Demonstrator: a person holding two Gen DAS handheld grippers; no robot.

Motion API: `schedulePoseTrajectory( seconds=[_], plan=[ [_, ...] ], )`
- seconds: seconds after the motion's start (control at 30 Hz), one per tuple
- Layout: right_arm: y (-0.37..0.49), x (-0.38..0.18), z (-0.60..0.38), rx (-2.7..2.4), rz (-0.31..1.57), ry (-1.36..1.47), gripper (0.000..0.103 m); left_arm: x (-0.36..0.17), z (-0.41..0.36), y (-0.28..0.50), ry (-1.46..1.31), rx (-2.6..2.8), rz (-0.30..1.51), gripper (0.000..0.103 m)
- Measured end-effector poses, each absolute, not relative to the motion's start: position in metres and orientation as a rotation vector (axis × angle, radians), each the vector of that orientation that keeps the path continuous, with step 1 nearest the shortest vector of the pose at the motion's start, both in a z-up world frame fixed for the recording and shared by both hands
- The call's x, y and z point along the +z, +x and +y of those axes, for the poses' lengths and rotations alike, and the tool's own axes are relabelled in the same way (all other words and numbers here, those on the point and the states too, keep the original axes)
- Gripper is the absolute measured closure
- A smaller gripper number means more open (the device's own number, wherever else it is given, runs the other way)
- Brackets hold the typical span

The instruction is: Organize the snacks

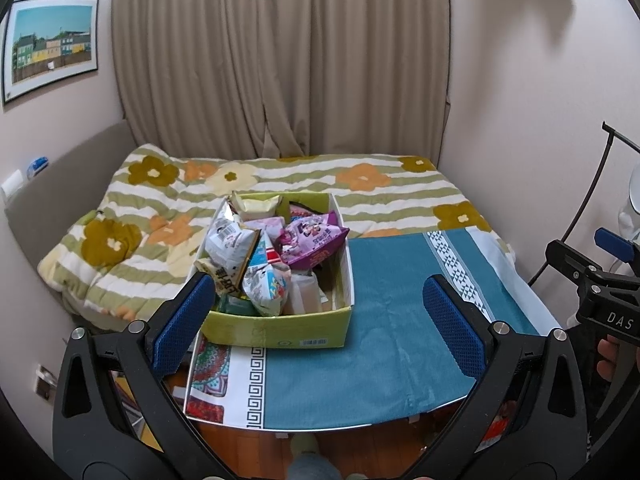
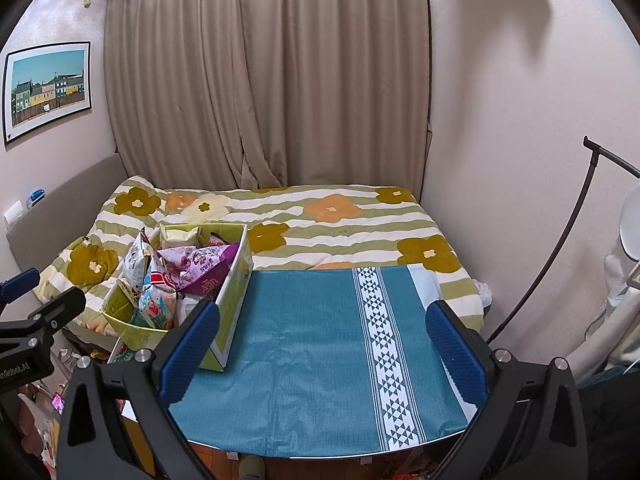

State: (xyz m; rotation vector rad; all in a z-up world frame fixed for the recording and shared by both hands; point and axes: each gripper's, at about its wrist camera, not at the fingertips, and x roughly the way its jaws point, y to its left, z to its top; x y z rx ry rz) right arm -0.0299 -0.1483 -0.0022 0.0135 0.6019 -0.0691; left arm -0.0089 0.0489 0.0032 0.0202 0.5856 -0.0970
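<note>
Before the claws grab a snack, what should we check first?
1. Left claw open and holding nothing: ok.
2. Right claw open and holding nothing: ok.
3. Green box sits flat on the blue cloth: ok.
4. Purple snack bag on top, easy to reach: ok.
5. Bare cloth beside the box for laying snacks: ok.
6. What lies at the box's bottom: cannot tell.

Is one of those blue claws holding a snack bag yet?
No, both the left gripper and right gripper are open and empty.
</note>
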Motion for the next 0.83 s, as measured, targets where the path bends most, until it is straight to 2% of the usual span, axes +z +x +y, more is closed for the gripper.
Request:
schedulePoseTrajectory(
  seconds=[0.83],
  plan=[
    [-0.034,0.000,-0.129,-0.067,0.593,0.005,0.001,0.000,0.056,-0.021,0.039,-0.012,0.554,0.000]
  ],
)
